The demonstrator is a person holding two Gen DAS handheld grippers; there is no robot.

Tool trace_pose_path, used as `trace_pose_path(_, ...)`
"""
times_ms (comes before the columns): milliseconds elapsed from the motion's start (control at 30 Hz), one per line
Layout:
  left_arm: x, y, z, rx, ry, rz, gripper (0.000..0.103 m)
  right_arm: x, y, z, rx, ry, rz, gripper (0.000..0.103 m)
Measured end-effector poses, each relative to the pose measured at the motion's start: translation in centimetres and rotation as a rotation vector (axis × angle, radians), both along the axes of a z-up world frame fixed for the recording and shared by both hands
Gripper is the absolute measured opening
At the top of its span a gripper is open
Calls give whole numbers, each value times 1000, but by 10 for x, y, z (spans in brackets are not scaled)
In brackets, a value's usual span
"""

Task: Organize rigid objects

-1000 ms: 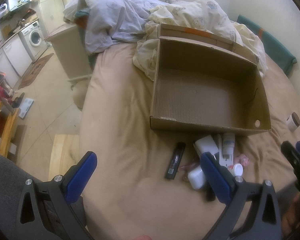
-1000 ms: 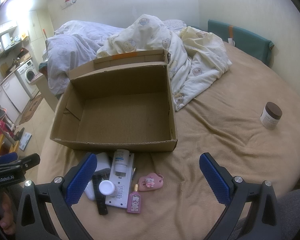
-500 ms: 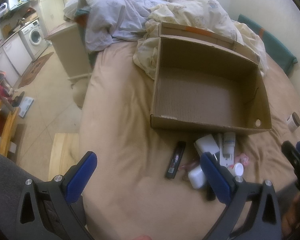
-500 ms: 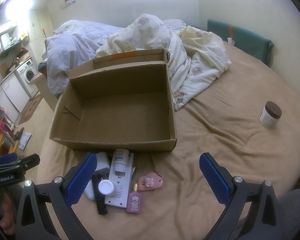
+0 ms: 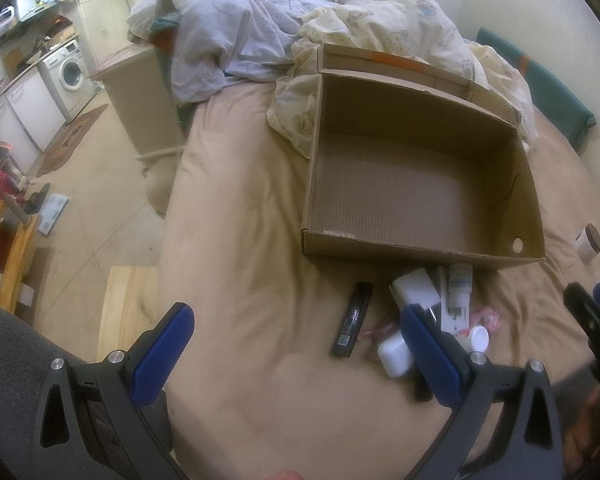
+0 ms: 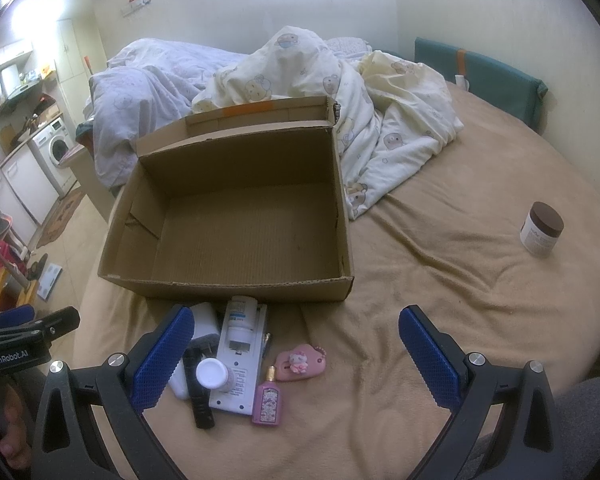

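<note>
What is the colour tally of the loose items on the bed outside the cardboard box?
White items: 5
Pink items: 2
Black items: 2
Brown-lidded jar: 1
Total: 10 clearly visible; the pile may hide more.

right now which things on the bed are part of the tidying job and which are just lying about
Part of the job:
cardboard box, empty
pink perfume bottle
pink cat charm
white remote
white-capped bottle
black tube
brown-lidded jar, set apart

Lying about:
rumpled duvets
green cushion
washing machine
</note>
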State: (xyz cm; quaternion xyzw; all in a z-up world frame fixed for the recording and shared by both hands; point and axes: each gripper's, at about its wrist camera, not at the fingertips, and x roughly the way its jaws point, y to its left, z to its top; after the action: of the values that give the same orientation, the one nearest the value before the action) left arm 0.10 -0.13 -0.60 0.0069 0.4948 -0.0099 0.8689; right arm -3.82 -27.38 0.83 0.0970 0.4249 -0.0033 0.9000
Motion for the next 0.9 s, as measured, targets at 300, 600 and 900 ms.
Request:
trace_pose_path(300, 0, 1, -1, 2, 2, 1, 103, 0, 1, 0, -1, 1, 0, 103)
trace_pose_path(600, 1, 1, -2, -1, 19, -3, 103, 0, 1, -1, 0, 2, 0, 103)
trace_pose_path(900, 21, 30, -30, -31, 183, 90, 103, 0, -7, -11, 86, 49, 21, 103)
